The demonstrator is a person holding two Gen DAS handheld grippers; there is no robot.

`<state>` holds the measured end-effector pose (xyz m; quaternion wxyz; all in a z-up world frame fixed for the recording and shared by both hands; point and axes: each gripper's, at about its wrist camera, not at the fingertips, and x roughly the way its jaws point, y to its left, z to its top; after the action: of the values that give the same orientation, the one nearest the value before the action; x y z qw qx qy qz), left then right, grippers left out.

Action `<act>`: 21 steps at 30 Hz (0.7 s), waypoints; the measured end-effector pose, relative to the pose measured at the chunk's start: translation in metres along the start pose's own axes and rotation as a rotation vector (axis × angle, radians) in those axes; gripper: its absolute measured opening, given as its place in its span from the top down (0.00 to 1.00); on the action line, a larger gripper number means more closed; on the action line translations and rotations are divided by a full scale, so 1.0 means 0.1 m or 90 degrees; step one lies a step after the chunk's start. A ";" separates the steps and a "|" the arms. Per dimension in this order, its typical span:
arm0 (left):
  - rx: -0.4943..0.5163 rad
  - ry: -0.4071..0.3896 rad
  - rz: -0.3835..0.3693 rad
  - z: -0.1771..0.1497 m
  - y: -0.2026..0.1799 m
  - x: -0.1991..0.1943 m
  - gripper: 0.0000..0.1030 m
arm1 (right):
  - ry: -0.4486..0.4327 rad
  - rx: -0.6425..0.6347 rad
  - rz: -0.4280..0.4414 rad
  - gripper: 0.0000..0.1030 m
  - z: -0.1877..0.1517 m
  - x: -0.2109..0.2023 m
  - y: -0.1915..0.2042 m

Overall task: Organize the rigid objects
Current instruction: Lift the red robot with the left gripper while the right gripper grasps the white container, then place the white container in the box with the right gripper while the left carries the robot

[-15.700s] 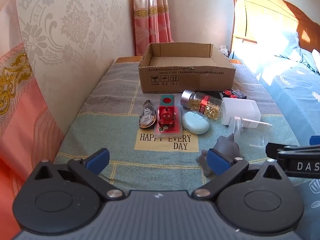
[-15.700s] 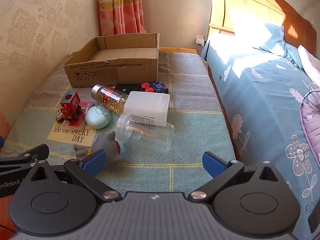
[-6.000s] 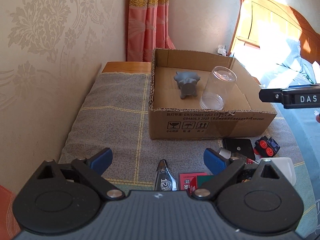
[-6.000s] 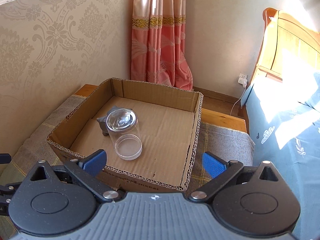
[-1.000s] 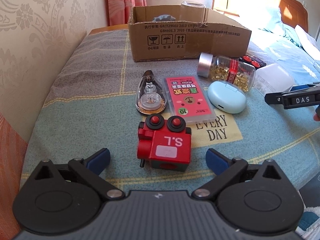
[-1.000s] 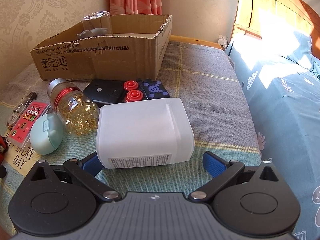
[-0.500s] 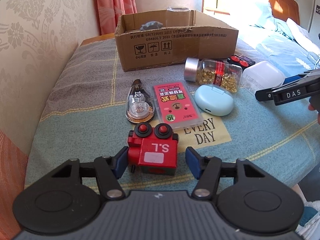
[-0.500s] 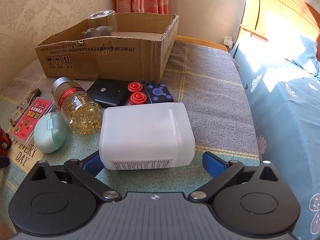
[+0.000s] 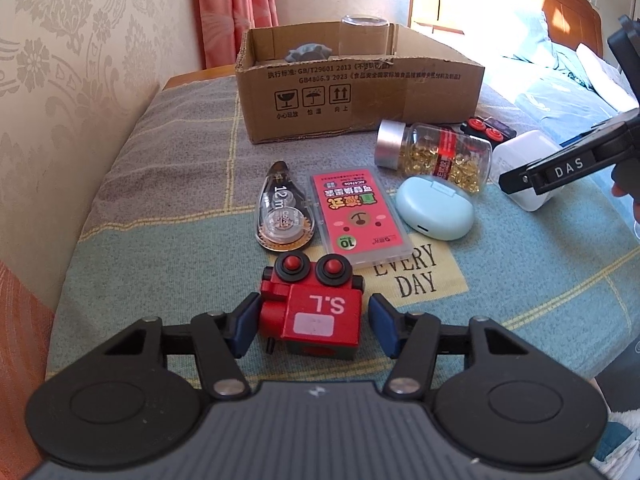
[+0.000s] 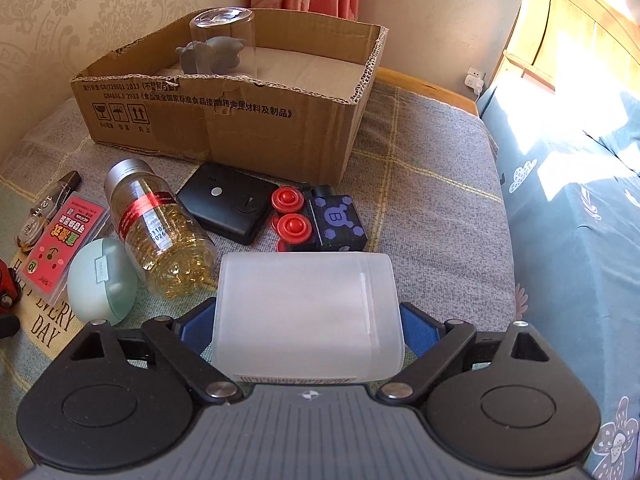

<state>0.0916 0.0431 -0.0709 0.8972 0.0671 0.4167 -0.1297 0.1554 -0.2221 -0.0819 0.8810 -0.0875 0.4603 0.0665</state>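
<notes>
1. Both grippers have narrowed since a second ago: the left gripper (image 9: 312, 322) now brackets the red toy robot (image 9: 314, 308), its left pad touching and the right pad a sliver off; the right gripper (image 10: 308, 326) pinches the white plastic box (image 10: 306, 314) from both sides.
2. A grey and teal checked cloth (image 9: 180, 184) covers the surface, with patterned wallpaper, a pink curtain and a wooden headboard around it.
3. Near the cardboard box (image 10: 240, 120), which holds an upturned clear cup (image 10: 222, 42) and a grey figure (image 10: 212, 56), lie a capsule bottle (image 10: 160, 232), a mint case (image 10: 102, 280) and a pink card pack (image 9: 358, 216).
4. Blocky and marked "S.L", the robot lies in front of the cardboard box, its two red knobs pointing toward it.
5. Frosted and squarish, the white box lies on its side, long axis crosswise to the fingers.
</notes>
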 end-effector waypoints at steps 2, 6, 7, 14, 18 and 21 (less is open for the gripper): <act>-0.003 0.001 -0.002 0.01 0.01 0.01 0.44 | 0.008 -0.005 0.006 0.12 0.02 0.00 0.01; -0.002 0.003 -0.005 0.02 0.01 0.02 0.49 | 0.020 -0.018 -0.010 0.15 0.03 0.02 0.04; -0.001 0.004 -0.005 0.02 0.01 0.02 0.49 | 0.021 -0.017 -0.008 0.16 0.04 0.01 0.03; 0.012 0.014 -0.004 0.05 0.01 0.01 0.49 | 0.026 -0.029 -0.004 0.16 0.03 -0.03 0.02; 0.019 0.012 -0.004 0.09 0.00 -0.02 0.49 | 0.022 -0.036 0.009 0.16 0.02 -0.10 0.00; 0.025 0.008 -0.008 0.12 -0.01 -0.05 0.50 | 0.015 -0.035 0.021 0.16 0.03 -0.17 -0.02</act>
<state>0.0974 0.0399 -0.0592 0.8922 0.0827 0.4204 -0.1432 0.1487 -0.2243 -0.0654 0.8714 -0.1052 0.4700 0.0926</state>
